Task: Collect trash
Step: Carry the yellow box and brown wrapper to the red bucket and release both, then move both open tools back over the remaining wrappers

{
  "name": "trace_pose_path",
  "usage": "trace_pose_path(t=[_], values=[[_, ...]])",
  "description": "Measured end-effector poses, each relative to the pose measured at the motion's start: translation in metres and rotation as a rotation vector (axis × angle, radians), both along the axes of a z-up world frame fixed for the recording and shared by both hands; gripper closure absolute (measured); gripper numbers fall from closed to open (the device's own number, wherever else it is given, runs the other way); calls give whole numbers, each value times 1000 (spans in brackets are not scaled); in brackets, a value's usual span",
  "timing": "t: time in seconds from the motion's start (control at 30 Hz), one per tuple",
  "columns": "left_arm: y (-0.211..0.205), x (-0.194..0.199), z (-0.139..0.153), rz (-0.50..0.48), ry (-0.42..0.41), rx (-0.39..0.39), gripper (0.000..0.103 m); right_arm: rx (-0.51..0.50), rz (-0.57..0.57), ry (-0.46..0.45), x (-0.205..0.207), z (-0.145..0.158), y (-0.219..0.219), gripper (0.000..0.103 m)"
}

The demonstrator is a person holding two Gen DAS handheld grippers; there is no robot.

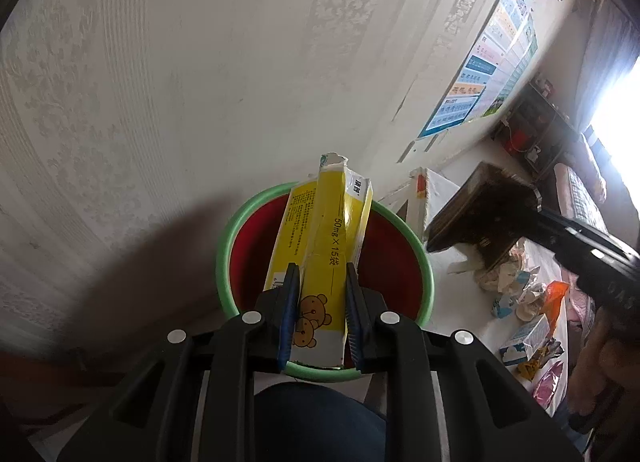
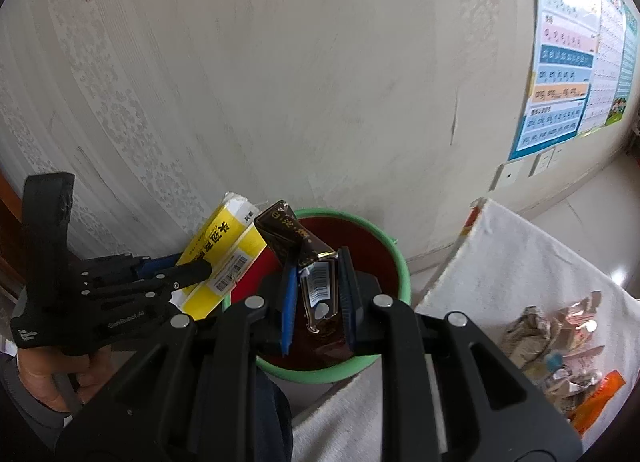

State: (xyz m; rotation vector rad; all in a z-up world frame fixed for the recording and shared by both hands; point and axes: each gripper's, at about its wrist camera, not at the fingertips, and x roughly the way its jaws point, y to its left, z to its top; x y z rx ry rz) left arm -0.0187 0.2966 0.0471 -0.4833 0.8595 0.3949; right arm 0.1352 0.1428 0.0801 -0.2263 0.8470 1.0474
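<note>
The right hand-held gripper (image 2: 318, 294) is clamped on a dark brown packet (image 2: 310, 262) above a red bin with a green rim (image 2: 394, 258). To its left, the left hand-held gripper (image 2: 188, 268) grips a yellow box (image 2: 224, 246) at the bin's edge, close to the wallpapered wall (image 2: 280, 81). On the right, a white-covered desk (image 2: 508, 258) carries crumpled wrappers (image 2: 560, 346). A poster (image 2: 560, 81) hangs on the wall.

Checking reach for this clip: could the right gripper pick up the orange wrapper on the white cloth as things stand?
Probably not yet. The right gripper is shut on a brown packet over the bin; it must drop that first. The orange wrapper itself lies uncovered.
</note>
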Motion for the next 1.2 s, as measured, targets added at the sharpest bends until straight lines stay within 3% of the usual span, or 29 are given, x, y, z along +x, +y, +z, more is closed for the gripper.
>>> trace_pose_path(t=[0.07, 0.13, 0.17, 0.2, 0.27, 0.37, 0.47, 0.8, 1.2], values=[[5, 0, -3, 11, 0, -7, 83, -15, 4, 8, 1, -6, 6, 83], [8, 1, -5, 26, 1, -16, 67, -36, 4, 18, 2, -12, 11, 73], [10, 0, -7, 41, -1, -17, 47, -48, 1, 24, 3, -14, 12, 51], [11, 0, -7, 53, -6, -18, 38, -49, -12, 22, 4, -15, 10, 34], [12, 0, -8, 53, -16, -28, 36, -42, -27, 10, 4, -13, 7, 30], [12, 2, -8, 57, -12, -15, 23, -53, -50, -1, 6, -11, 0, 14], [7, 3, -5, 61, -17, -6, 14, -50, -89, -8, 10, -8, -11, 5], [-30, 8, 11, 40, -28, 55, 8, -46, -217, -12, 11, 0, -74, 5], [-123, 43, 20, -135, -50, 57, 8, -48, -408, -24, 6, 1, -194, 5]])
